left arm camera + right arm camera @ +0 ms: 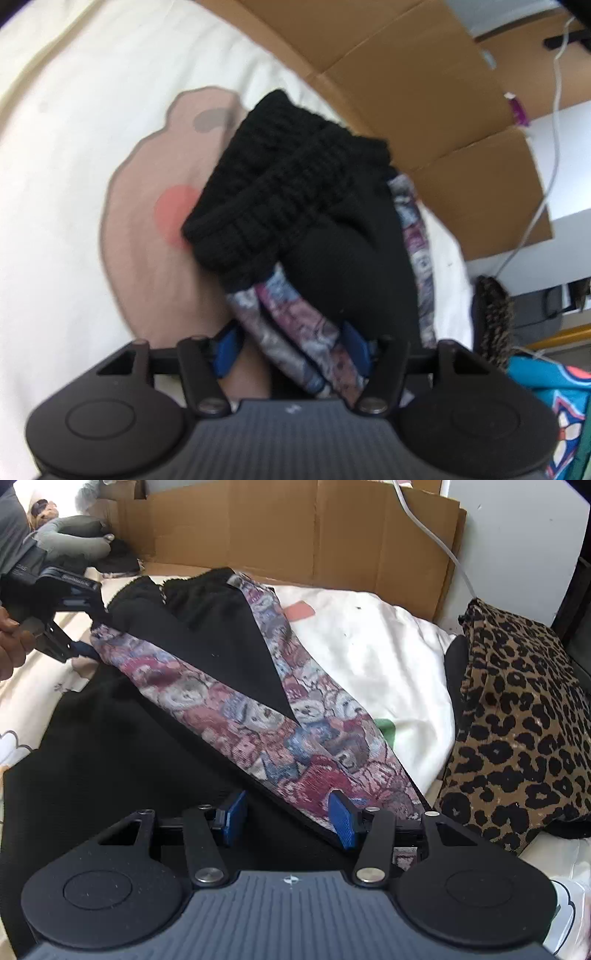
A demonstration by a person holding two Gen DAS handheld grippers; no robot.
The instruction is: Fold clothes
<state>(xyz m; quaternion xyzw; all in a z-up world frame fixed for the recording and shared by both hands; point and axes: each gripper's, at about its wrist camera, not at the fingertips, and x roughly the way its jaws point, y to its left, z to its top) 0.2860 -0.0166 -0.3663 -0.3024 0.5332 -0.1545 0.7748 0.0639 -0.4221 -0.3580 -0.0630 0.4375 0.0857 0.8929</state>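
- Your left gripper (pixel 291 350) is clamped on the black garment (pixel 295 192) by its bear-print trim, bunched just ahead of the fingers.
- Your right gripper (pixel 290 818) stands wide; the trim (pixel 258 723) runs between its pads.
- Underneath is a cream bed sheet (pixel 74 110), with cardboard (pixel 295 528) beyond and a leopard-print garment (pixel 517 709) to the right.

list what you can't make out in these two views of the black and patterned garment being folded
- Left wrist view: the whole frame is blurred, so the garment knit and print lack detail; the fabric hides whether the left gripper pads meet.
- Right wrist view: the garment's near hem is hidden under the right gripper body.
- Right wrist view: the leopard-print cloth is cut off by the right edge.
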